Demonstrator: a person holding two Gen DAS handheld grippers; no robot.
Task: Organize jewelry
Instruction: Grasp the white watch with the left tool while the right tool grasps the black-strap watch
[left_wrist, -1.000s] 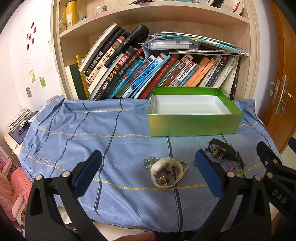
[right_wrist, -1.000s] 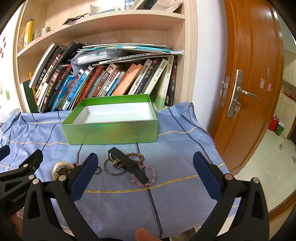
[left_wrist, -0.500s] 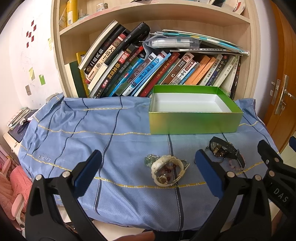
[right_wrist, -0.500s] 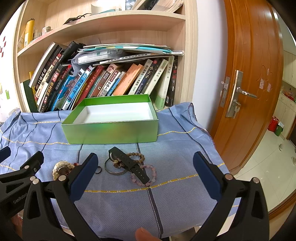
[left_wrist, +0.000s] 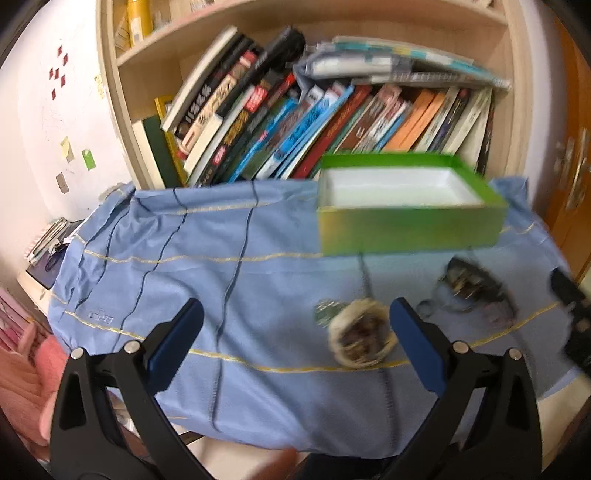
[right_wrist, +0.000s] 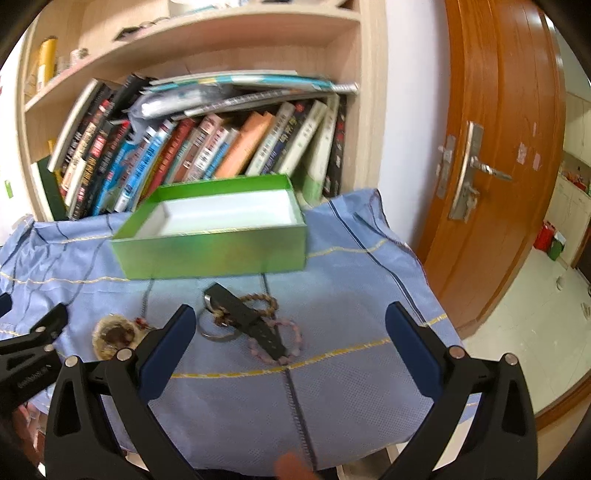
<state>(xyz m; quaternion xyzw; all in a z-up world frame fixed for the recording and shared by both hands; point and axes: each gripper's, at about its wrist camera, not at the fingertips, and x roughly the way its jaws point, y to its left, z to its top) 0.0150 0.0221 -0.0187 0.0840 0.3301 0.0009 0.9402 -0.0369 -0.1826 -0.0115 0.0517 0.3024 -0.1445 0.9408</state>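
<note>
Both claws, left claw (left_wrist: 295, 332) and right claw (right_wrist: 290, 332), gape empty.

1. A light wooden bookshelf (right_wrist: 369, 110) stands against a white wall (left_wrist: 44, 122), packed with leaning books (right_wrist: 207, 147).
2. Small red and green stickers (left_wrist: 59, 74) dot the wall at left.
3. A brown wooden door (right_wrist: 509, 129) with a metal lever handle (right_wrist: 480, 168) stands at right.
4. Pale floor tiles (right_wrist: 535, 302) show beyond it.
5. A blue cloth (left_wrist: 184, 266) with thin gold lines covers the desk.

Glossy green box (right_wrist: 214, 251) on matt blue woven cloth (right_wrist: 351, 391).
</note>
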